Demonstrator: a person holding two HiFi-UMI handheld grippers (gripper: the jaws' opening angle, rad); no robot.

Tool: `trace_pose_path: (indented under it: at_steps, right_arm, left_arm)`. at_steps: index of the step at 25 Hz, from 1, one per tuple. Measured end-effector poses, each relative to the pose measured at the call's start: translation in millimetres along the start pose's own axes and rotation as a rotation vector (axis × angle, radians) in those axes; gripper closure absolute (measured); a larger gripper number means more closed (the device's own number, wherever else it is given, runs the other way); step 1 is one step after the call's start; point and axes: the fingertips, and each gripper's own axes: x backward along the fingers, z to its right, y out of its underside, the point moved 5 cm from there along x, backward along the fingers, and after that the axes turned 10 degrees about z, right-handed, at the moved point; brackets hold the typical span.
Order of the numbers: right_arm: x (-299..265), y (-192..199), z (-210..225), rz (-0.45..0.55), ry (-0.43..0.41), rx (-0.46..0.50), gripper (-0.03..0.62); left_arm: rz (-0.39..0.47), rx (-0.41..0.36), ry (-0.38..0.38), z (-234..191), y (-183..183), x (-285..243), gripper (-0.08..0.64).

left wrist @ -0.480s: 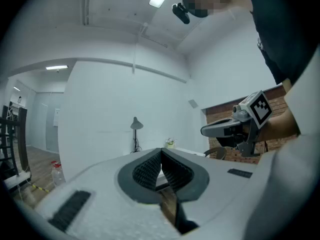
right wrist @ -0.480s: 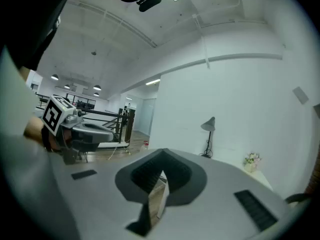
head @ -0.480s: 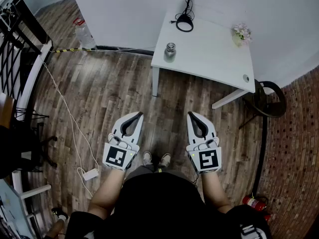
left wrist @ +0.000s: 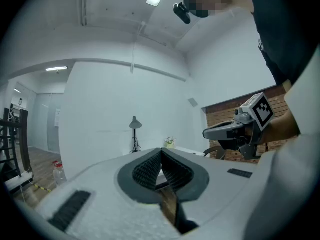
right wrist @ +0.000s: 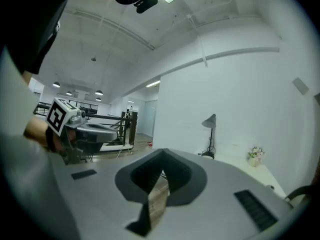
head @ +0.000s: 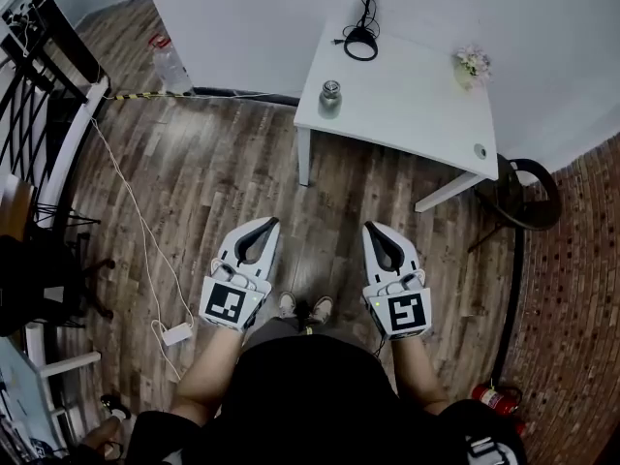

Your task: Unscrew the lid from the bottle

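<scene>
The bottle [head: 330,99] is stood upright on the desk [head: 407,105]; the left gripper [head: 268,223] and right gripper [head: 372,227] are held well back from the bottle, one each side; fingers are pressed together, nothing pinched.

The table [head: 417,114] is ahead of me, by the wall [head: 252,27]. The bottle [head: 330,99] stands on its near left corner. The lamp [head: 363,27] is behind the bottle, and the flowers [head: 471,66] are far right (both on the table). My left gripper [head: 268,225] and right gripper [head: 372,227] are side by side, well short of the table.
</scene>
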Motion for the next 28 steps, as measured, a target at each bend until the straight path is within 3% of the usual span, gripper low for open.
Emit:
trace_pose_path:
  at_steps: [7, 14, 21, 28]
  right_arm:
    - [15.4, 22.6, 2.7, -0.018, -0.054, 0.002, 0.58]
    - [9.2, 37.2, 14.0, -0.052, -0.073, -0.014, 0.58]
    - [-28.6, 54.5, 22.1, -0.095, -0.061, -0.002, 0.58]
    - [-104.0, 51.0, 51.8, -0.137, -0.039, 0.033, 0.58]
  left_arm:
    - [0.009, -0.054, -0.059, 5.1, -2.7, 11.7, 0.538]
    - [-0.007, -0.032, -0.069, 1.3, 10.0, -4.1, 0.538]
    - [-0.006, 0.002, -0.031, -36.3, 40.2, -37.8, 0.538]
    - [0.026, 0.026, 0.034, -92.8, 54.8, -109.4, 0.538]
